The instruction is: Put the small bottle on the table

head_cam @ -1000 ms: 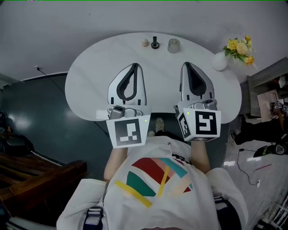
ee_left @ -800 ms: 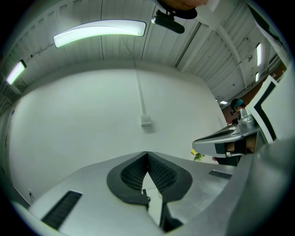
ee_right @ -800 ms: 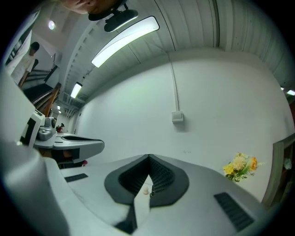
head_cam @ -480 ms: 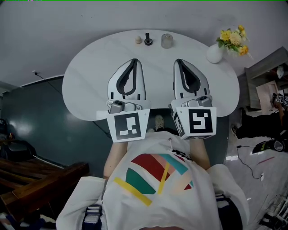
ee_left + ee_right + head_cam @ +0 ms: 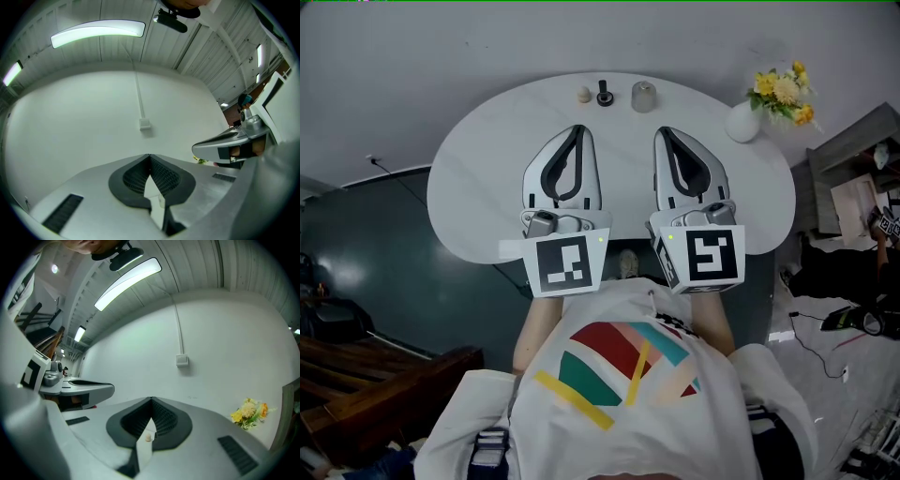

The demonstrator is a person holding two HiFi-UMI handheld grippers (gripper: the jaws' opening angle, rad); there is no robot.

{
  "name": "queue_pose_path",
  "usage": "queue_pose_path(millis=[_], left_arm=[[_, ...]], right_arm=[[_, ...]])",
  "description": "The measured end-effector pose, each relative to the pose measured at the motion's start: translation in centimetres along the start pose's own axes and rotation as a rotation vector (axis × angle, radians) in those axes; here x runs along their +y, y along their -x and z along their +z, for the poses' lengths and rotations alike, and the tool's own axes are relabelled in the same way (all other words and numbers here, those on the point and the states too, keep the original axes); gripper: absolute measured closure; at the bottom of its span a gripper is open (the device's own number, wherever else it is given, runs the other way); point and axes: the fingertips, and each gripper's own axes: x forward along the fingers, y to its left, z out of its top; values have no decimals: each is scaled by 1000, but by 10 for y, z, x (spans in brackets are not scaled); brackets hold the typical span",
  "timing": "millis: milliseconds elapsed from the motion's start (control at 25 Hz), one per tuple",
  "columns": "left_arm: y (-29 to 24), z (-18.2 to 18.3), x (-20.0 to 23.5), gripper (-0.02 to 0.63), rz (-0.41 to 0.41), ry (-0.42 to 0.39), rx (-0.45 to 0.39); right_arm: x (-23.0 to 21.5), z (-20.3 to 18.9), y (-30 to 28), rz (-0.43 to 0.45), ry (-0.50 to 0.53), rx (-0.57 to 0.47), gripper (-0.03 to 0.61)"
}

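Note:
Three small things stand in a row at the far edge of the white oval table (image 5: 478, 178): a beige knob-like piece (image 5: 584, 95), a small black bottle-like item (image 5: 604, 93) and a grey cup-shaped piece (image 5: 643, 96). My left gripper (image 5: 578, 131) and right gripper (image 5: 662, 133) hover side by side over the table's near half, well short of that row. Both are shut with nothing between their jaws. In the left gripper view the jaws (image 5: 150, 157) point at a bare wall. Below the right gripper's shut tips (image 5: 151, 401), the beige piece (image 5: 148, 437) shows through the gap.
A white vase with yellow flowers (image 5: 742, 122) stands at the table's right end, also seen as flowers (image 5: 251, 411) in the right gripper view. A wall socket (image 5: 144, 124) is on the wall behind. Cluttered furniture (image 5: 862, 187) lies to the right, and dark floor (image 5: 375, 244) to the left.
Both grippers stay shut and empty. The right gripper has drifted a little left, closer to the left one. The head view has shifted slightly, so the table items sit further left.

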Motion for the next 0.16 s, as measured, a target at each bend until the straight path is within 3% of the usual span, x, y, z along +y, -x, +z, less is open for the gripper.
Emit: queue_pose_path(millis=[160], left_arm=[[-6, -3, 3, 597, 1, 1, 2]], right_arm=[[-1, -2, -7, 5, 1, 7, 568]])
